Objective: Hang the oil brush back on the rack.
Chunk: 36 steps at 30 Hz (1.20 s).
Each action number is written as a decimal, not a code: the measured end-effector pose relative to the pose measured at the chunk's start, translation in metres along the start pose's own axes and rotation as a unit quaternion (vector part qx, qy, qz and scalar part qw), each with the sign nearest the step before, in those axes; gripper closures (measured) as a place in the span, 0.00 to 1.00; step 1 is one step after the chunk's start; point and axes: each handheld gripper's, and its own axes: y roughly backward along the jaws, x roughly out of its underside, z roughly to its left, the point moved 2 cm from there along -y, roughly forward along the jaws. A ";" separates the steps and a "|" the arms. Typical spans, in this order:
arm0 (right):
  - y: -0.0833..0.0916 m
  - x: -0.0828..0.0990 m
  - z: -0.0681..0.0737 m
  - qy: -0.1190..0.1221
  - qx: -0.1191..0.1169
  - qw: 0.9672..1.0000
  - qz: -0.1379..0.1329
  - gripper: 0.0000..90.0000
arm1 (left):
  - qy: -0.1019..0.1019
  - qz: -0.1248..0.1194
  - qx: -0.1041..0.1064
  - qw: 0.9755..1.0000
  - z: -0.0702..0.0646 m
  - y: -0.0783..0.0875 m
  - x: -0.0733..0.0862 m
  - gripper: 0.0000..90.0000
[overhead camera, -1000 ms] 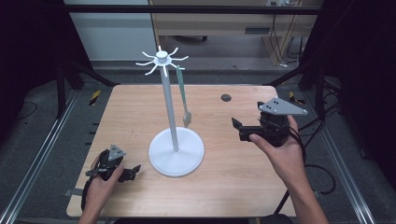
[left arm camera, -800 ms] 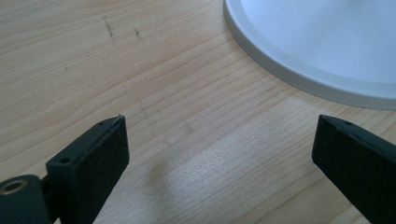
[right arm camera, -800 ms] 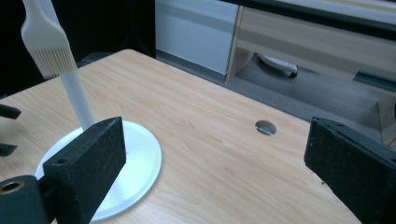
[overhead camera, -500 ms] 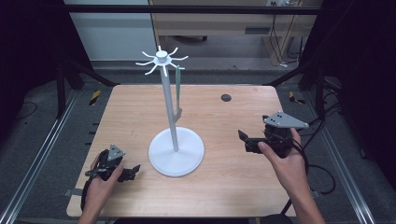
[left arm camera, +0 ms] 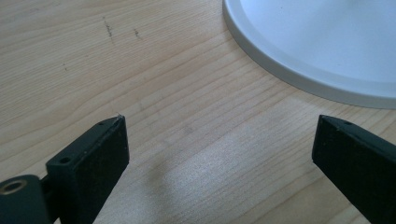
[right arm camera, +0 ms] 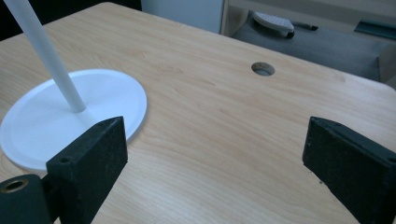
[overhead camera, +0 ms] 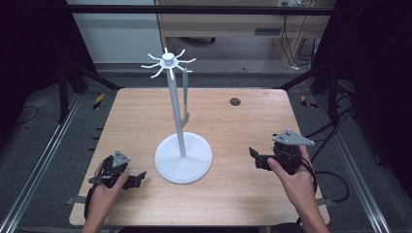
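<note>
High view: the wooden table (overhead camera: 145,121) carries a white stand (overhead camera: 183,158) at its middle, a round base with a thin upright pole topped by a ring of short hooks. From one hook hangs a slim green utensil (overhead camera: 185,94), dangling beside the pole with its lower end above the base. A small round hole (overhead camera: 235,101) sits in the far tabletop. The right gripper (overhead camera: 256,158) rests low on the table, right of the base and apart from it, jaws spread wide around nothing. The left gripper (overhead camera: 138,177), just left of the base's near edge, also stands wide with nothing between its jaws.
</note>
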 end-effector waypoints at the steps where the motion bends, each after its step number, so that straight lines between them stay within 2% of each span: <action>1: -0.002 0.003 0.000 0.001 0.000 1.000 0.004 0.12 | 0.000 0.000 0.000 1.000 0.000 0.000 0.000 0.04; 10: -0.016 0.026 0.000 -0.007 0.002 1.000 0.026 0.12 | -0.001 0.001 0.001 1.000 -0.001 0.000 0.000 0.04; 18: -0.032 0.044 -0.006 -0.028 0.005 0.999 0.046 0.13 | -0.002 0.001 0.001 1.000 -0.001 -0.001 0.000 0.04; 27: -0.054 0.057 -0.016 -0.049 0.017 0.997 0.055 0.12 | -0.004 0.003 0.001 1.000 -0.001 -0.002 0.000 0.04; 32: -0.065 0.067 -0.019 -0.070 0.027 0.996 0.051 0.12 | -0.004 0.003 0.002 1.000 -0.002 -0.003 0.000 0.04; 36: -0.069 0.074 -0.018 -0.056 0.032 0.996 0.062 0.12 | -0.003 0.001 0.003 1.000 -0.002 -0.003 -0.001 0.04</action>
